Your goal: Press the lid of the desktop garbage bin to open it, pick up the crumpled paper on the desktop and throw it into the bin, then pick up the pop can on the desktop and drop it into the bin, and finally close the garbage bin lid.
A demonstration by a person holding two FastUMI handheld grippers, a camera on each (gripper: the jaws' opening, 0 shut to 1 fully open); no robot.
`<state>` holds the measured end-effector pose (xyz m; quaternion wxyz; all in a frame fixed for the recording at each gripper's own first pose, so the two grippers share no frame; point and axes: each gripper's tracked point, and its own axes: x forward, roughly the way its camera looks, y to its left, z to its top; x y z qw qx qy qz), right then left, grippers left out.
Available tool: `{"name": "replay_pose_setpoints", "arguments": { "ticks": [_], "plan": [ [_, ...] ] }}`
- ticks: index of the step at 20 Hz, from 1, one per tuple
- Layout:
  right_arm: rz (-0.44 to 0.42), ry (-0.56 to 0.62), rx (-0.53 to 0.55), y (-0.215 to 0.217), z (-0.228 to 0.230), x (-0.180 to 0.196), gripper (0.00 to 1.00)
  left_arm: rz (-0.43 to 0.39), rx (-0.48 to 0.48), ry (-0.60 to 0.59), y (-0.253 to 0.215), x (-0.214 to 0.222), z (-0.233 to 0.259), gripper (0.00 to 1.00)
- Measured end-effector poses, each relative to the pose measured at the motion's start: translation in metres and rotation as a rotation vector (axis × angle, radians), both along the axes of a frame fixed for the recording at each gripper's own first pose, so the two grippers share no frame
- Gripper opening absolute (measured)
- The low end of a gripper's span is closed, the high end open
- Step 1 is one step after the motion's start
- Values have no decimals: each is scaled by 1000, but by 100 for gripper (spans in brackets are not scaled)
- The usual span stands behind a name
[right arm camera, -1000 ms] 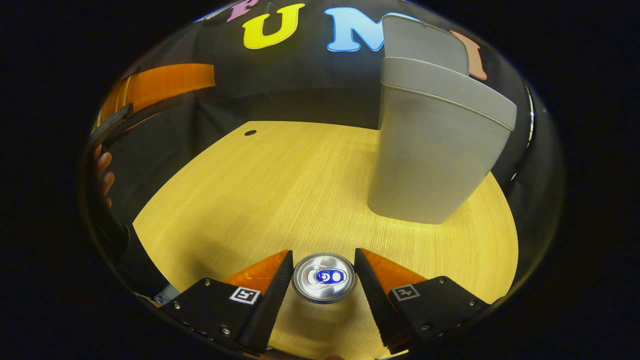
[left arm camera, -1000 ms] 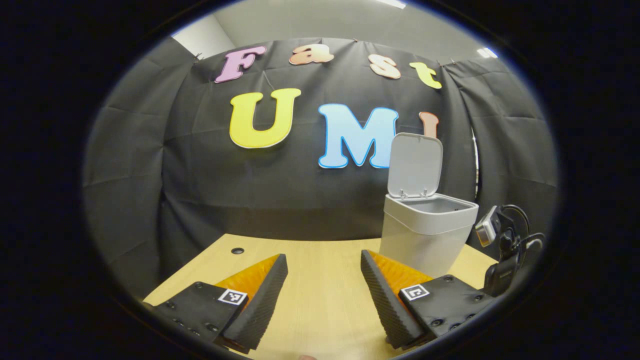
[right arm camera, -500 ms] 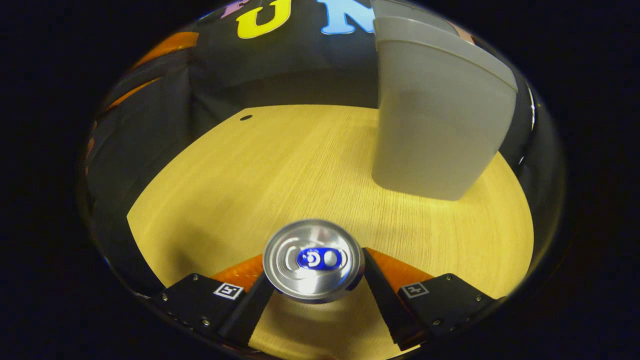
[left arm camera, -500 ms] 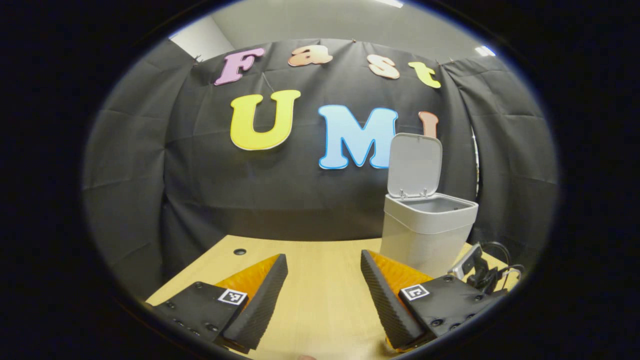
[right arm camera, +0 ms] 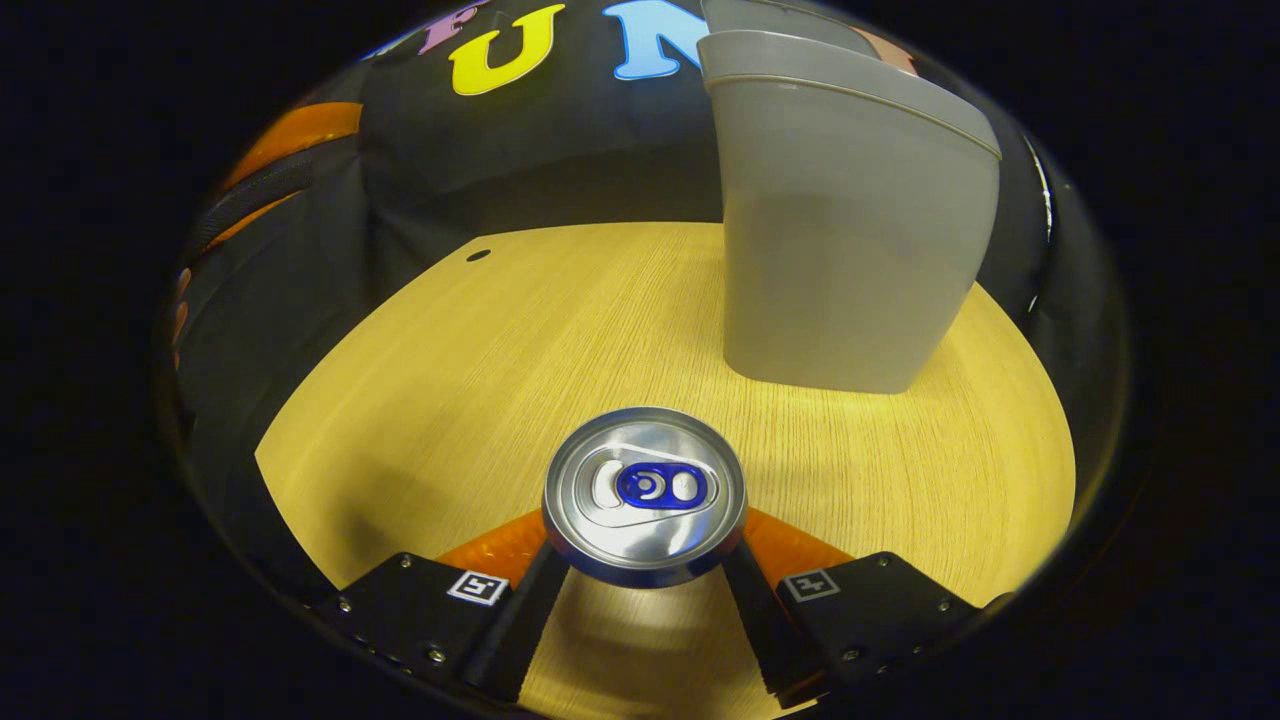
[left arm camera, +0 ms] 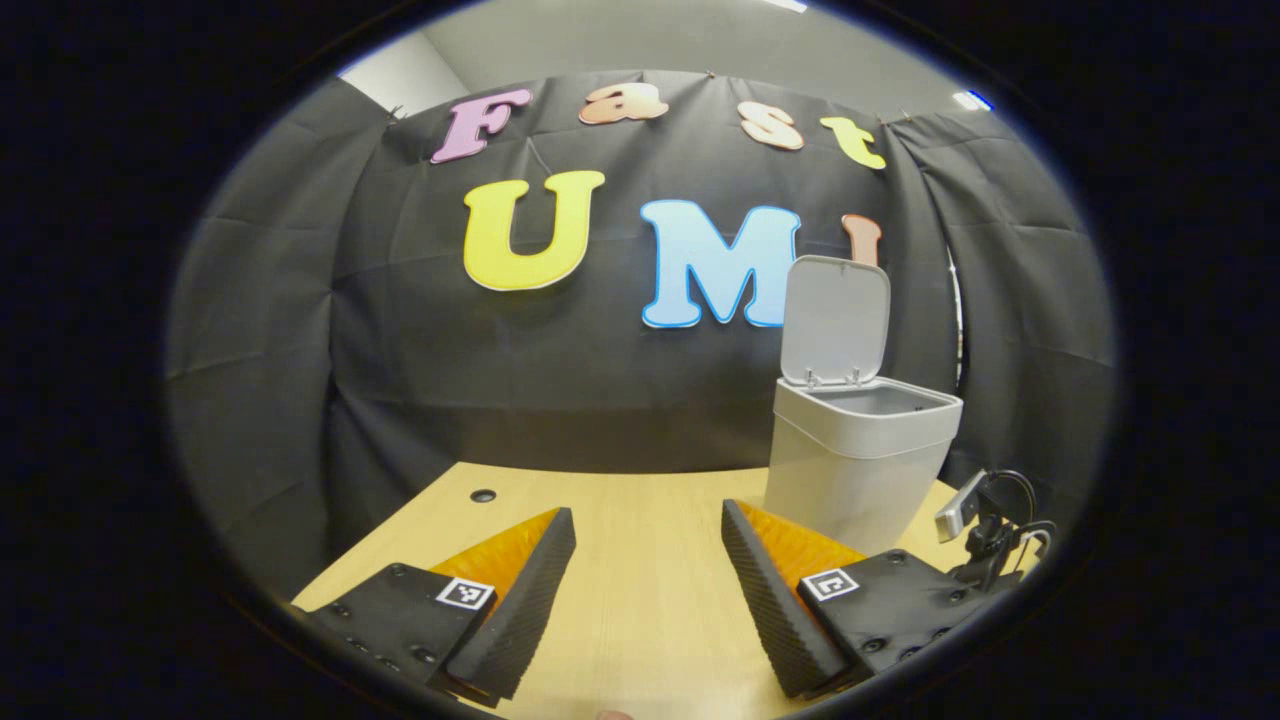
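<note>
Between the right gripper (right arm camera: 645, 585) fingers sits the can (right arm camera: 645, 495), upright, pinched from both sides, just in front of the bin (right arm camera: 840, 230). I'd keep it level, clear the rim, then drop. Lid (left arm camera: 833, 320) is up. Left gripper (left arm camera: 648, 590) hangs open, well left of the bin.

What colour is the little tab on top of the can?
Blue, on the silver top of the pop can, clearest in the right gripper view.

Tongs (right arm camera: 648, 580) clamping pop can (right arm camera: 645, 495) (upright), bin (right arm camera: 840, 250) beyond
</note>
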<state>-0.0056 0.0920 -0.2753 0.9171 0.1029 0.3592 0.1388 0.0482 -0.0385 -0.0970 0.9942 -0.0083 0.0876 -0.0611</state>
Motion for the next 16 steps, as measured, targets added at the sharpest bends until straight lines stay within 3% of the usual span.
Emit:
{"name": "replay_pose_setpoints", "arguments": {
  "ticks": [1, 11, 13, 16],
  "plan": [
    [0, -11, -2, -1, 5, 0, 84, -2, 2, -4, 0, 0, 1, 96],
    [-20, -190, -20, -21, 83, 20, 84, -10, -19, -14, -6, -3, 5, 91],
    [-31, -226, -22, -26, 102, 23, 84, -8, -25, -12, -6, -5, 4, 100],
    [-48, -272, -32, -37, 127, 32, 81, -8, -32, -9, -5, -7, 2, 96]
  ]
}}
